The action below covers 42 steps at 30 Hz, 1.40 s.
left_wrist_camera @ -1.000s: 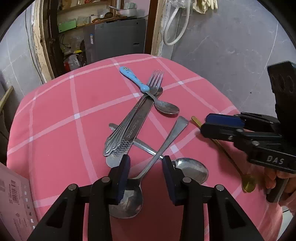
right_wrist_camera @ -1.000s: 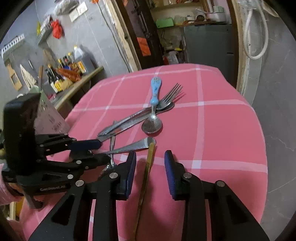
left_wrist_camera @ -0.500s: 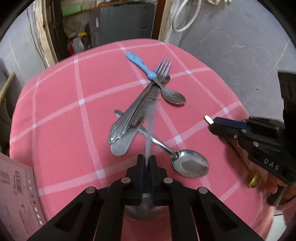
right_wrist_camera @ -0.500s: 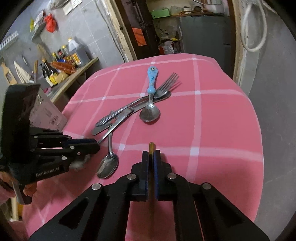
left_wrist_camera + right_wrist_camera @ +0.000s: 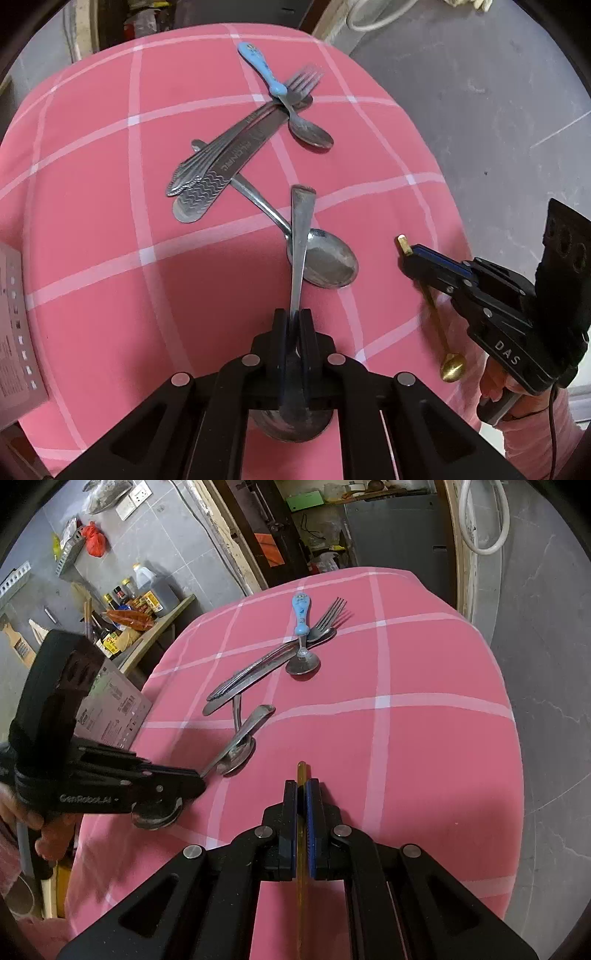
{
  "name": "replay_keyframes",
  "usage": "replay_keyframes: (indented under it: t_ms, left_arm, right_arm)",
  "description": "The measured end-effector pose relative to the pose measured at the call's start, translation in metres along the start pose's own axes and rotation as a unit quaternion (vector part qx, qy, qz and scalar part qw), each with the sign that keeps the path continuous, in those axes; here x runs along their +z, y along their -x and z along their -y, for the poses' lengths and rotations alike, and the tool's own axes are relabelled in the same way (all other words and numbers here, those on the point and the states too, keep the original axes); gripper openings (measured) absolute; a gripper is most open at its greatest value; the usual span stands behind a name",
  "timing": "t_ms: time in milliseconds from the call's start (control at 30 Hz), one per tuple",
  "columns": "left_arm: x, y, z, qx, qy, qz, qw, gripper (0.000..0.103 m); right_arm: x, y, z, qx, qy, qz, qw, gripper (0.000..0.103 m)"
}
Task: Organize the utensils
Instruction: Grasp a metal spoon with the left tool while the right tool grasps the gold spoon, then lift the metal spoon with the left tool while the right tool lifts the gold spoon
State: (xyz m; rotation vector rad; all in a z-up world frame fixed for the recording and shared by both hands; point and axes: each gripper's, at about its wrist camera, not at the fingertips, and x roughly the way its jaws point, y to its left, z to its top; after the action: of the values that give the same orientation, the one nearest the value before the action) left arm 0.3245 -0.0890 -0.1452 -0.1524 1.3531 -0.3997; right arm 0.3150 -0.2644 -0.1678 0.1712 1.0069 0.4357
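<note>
Left gripper [image 5: 293,332] clamped on steel spoon [image 5: 301,236], handle toward 12 o'clock. Right gripper [image 5: 302,801] clamped on gold spoon [image 5: 301,771]. Remaining utensils [image 5: 236,158] lie crossed on pink surface [image 5: 92,184], 11 o'clock.

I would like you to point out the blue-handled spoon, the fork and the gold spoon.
blue-handled spoon [image 5: 263,70]: left wrist view, on its blue handle.
fork [image 5: 330,616]: right wrist view, at the base of its tines.
gold spoon [image 5: 451,365]: left wrist view, on its small bowl.

Utensil pile [image 5: 243,147] blocks mid-table; checked cloth [image 5: 424,757] right lies free.
</note>
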Motion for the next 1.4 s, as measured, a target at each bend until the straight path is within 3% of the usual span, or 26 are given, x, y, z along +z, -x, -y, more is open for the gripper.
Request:
replay_keyframes:
  t_ms: [167, 400, 567, 700, 733, 867, 1000, 1133, 1400]
  left_arm:
    - [0.012, -0.004, 0.012, 0.024, -0.038, -0.009, 0.9989, 0.007]
    - [0.025, -0.007, 0.011, 0.011, -0.029, -0.018, 0.9994, 0.006]
    - [0.016, -0.004, 0.006, 0.001, -0.017, 0.001, 0.9998, 0.006]
    - [0.005, -0.003, 0.009, 0.0, -0.001, 0.018, 0.9998, 0.005]
    - [0.0, -0.001, 0.007, -0.002, 0.003, 0.024, 0.9997, 0.005]
    - [-0.026, 0.013, -0.005, -0.015, 0.018, 0.047, 0.9986, 0.005]
    - [-0.044, 0.026, -0.01, -0.026, 0.031, 0.065, 0.9971, 0.005]
    - [-0.065, 0.039, -0.012, -0.039, 0.053, 0.08, 0.9946, 0.005]
    - [-0.089, 0.075, -0.016, -0.016, 0.029, 0.15, 0.9881, 0.005]
  right_arm:
    - [-0.001, -0.002, -0.001, 0.0, 0.002, -0.015, 1.0, 0.005]
    - [0.004, -0.008, -0.005, -0.002, 0.009, -0.048, 0.999, 0.006]
    - [0.006, -0.009, -0.017, -0.01, 0.037, -0.08, 0.996, 0.018]
    - [0.004, -0.012, -0.026, -0.042, 0.056, -0.089, 0.994, 0.015]
    - [0.004, -0.013, -0.029, -0.064, 0.064, -0.09, 0.992, 0.006]
    - [0.005, -0.01, -0.023, -0.058, 0.031, -0.087, 0.994, 0.005]
    - [-0.002, 0.004, -0.014, -0.035, -0.033, -0.058, 0.997, 0.005]
    - [-0.019, 0.029, -0.017, -0.017, -0.069, -0.002, 0.997, 0.005]
    - [-0.039, 0.064, -0.044, -0.023, -0.081, 0.084, 0.993, 0.005]
